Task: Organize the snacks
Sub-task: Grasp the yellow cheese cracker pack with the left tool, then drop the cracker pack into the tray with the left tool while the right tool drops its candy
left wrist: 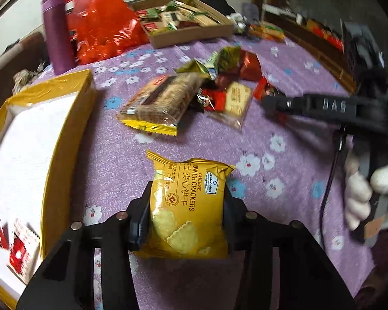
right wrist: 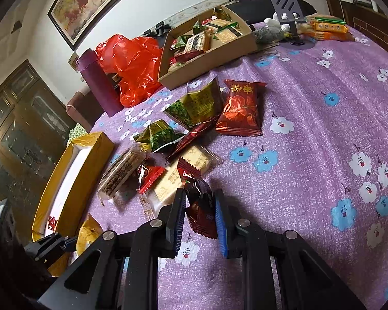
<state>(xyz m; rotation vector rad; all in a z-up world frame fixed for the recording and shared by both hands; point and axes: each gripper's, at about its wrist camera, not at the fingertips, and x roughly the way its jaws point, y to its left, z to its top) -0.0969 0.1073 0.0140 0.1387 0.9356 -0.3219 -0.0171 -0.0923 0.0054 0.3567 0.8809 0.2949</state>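
My left gripper is shut on a yellow cheese cracker pack, held above the purple flowered tablecloth to the right of the gold box. My right gripper is shut on a dark red candy packet at the near edge of the snack pile. The right gripper also shows at the right of the left wrist view. The left gripper and its yellow pack show at the lower left of the right wrist view.
A cardboard tray with several snacks stands at the back. A purple bottle and a red plastic bag stand behind the gold box. The gold box holds a few red and white packets. A phone stand is far right.
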